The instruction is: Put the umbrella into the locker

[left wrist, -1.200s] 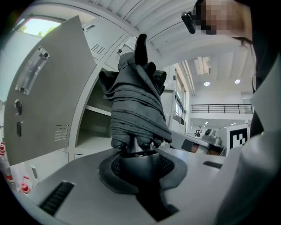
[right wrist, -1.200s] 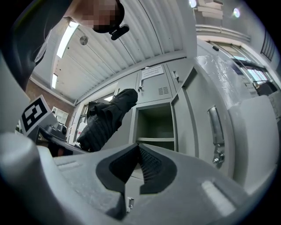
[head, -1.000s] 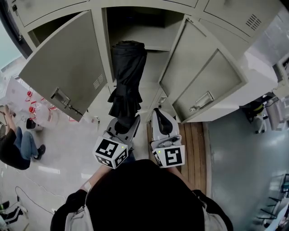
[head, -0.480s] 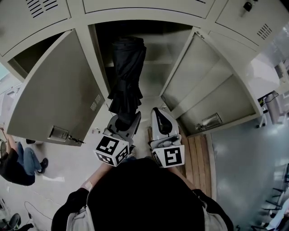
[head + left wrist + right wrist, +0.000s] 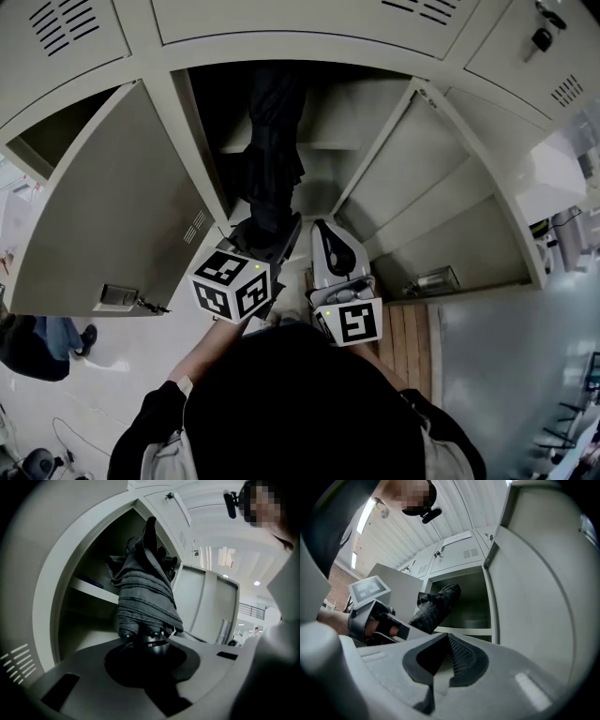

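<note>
A black folded umbrella [image 5: 272, 159] points up and away from me, its far end inside the open middle compartment of the grey locker [image 5: 202, 164]. My left gripper [image 5: 267, 234] is shut on the umbrella's lower end, just in front of the opening. In the left gripper view the umbrella [image 5: 145, 588] rises straight out of that gripper [image 5: 145, 644] toward the compartment's shelf [image 5: 91, 588]. My right gripper [image 5: 328, 242] hangs just right of the left one, shut with nothing in it. The right gripper view shows its closed pads [image 5: 440, 660], the umbrella [image 5: 436, 606] and the left gripper [image 5: 377, 623].
The compartment's door [image 5: 103, 216] stands open at the left. A neighbouring door [image 5: 441, 216] stands open at the right, so the way in is a narrow gap between them. A wooden platform [image 5: 412, 328] lies on the floor at the right. A person [image 5: 33, 342] sits at the far left.
Both grippers have moved forward toward the locker. The umbrella's far end has passed from outside the opening into the compartment. The left gripper has rolled slightly.
</note>
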Tool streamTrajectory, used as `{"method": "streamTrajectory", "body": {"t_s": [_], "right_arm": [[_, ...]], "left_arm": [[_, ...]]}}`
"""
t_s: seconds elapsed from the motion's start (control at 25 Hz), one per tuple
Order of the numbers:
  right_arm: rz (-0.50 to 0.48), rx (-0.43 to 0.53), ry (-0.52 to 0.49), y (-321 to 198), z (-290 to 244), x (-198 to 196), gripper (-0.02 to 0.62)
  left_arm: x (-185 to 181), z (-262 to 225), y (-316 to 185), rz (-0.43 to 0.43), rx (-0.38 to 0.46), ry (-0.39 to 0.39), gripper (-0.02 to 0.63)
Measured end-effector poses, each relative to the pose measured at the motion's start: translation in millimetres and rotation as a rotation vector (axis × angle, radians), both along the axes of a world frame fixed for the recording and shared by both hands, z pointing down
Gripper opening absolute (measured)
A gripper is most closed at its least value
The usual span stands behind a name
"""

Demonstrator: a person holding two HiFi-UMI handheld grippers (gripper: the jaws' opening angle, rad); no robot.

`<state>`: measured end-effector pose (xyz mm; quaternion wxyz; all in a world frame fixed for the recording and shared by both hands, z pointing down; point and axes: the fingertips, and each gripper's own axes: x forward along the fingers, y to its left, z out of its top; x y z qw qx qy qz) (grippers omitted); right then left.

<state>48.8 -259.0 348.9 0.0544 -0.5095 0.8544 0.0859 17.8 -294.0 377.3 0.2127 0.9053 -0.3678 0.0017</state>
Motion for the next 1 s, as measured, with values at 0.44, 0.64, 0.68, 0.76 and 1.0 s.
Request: {"method": "streamTrajectory", "body": {"t_s": [0.44,0.64,0.68,0.76,1.0], "right_arm": [[-0.046,-0.014,-0.021,-28.2,-4.6,12.5,0.003],[-0.071,-0.005,-0.029,-34.6,-7.0,12.3,0.003],[-0.076,-0.006,-0.034,-35.6,-7.5,11.9,0.003],[-0.086,-0.005,-0.042,-36.8,-8.3,10.8,0.003],[-0.113,0.002,-0.062,-38.9,-13.7,8.7,0.003]], "left_arm": [[19.3,-13.7,-42.2,0.014,-0.149,0.068,0.063],[25.7,-19.8,-56.1,0.042,-0.216,0.11,0.069],[26.4,-20.7,-58.7,0.047,-0.231,0.118,0.072],[26.7,-20.9,-63.0,0.051,-0.265,0.129,0.078],[46.4,-30.4,-56.0,0.16,-0.368,0.238,0.154]]}}
